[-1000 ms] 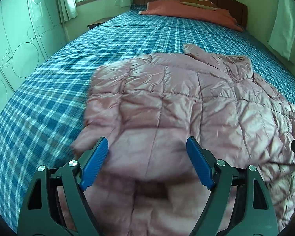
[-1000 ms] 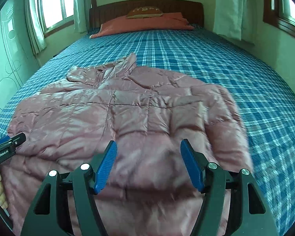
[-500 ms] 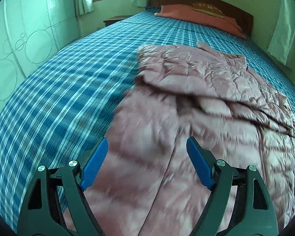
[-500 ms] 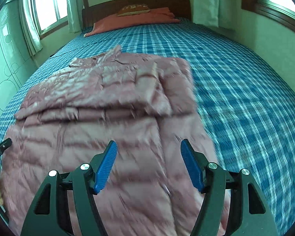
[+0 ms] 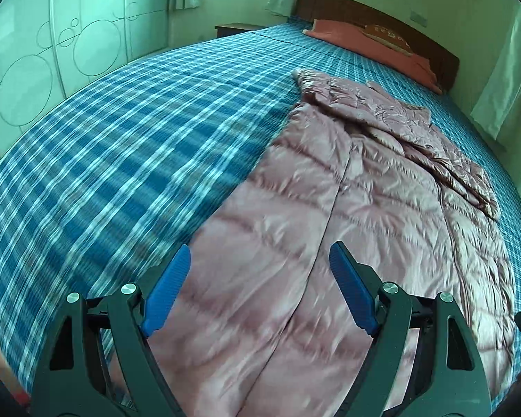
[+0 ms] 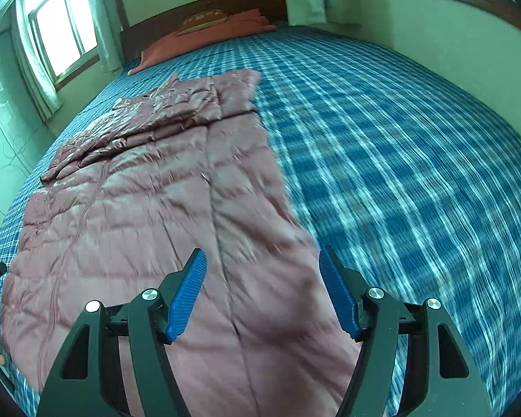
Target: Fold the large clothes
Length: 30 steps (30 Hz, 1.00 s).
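plaid bed [image 5: 128,160], pink jacket [image 5: 330,208] flat, pillow [image 6: 205,33] behind.

bedroom: blue plaid bed [image 5: 128,146], wooden headboard [image 6: 205,3], orange pillow [image 6: 208,38], daylit curtained window [image 6: 66,31], pale wardrobe [image 5: 52,52].

Bedroom surroundings
A blue plaid bed [image 5: 128,160], orange pillow [image 6: 205,40] by the headboard [image 5: 382,27], curtained window [image 6: 62,31].

Daylight from the window [image 6: 66,31] (blown out); motion blur, greenish fisheye-warped edges.
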### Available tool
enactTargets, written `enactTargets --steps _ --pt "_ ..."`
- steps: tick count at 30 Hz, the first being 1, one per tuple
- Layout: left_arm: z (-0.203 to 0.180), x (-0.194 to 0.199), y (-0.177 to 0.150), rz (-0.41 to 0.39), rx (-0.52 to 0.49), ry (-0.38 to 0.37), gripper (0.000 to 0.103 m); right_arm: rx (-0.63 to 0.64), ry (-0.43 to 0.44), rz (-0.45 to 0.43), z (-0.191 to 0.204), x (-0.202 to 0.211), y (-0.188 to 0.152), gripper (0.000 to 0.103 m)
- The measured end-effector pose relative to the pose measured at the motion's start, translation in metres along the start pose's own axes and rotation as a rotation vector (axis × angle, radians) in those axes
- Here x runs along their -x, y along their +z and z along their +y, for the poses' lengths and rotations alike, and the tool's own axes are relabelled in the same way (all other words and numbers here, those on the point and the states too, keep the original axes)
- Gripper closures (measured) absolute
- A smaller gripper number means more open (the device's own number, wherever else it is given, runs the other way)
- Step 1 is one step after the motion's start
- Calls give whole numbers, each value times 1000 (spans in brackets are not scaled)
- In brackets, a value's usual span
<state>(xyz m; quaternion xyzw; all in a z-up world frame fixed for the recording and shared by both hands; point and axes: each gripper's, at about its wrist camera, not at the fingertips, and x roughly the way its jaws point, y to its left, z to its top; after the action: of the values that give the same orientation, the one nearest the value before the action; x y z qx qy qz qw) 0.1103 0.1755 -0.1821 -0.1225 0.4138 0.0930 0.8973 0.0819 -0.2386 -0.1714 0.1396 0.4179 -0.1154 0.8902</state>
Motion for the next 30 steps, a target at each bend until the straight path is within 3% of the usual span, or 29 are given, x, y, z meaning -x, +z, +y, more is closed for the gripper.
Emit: enactTargets --steps 8,11,15,19,30 --pt "36 27 -30 3 92 -10 21 -85 31 18 -32 22 -31 36" --pt "50 33 -40 23 155 -50 21 -127 57 40 -42 23 -42 36" --pt "75 36 -55 57 313 -126 21 -191 112 71 -55 22 -57 36" --pt "86 36 -67 73 404 -183 21 -229 161 57 -62 27 -67 36" --pt "79 31 -75 70 442 -289 21 -321 375 58 -52 27 -74 36"
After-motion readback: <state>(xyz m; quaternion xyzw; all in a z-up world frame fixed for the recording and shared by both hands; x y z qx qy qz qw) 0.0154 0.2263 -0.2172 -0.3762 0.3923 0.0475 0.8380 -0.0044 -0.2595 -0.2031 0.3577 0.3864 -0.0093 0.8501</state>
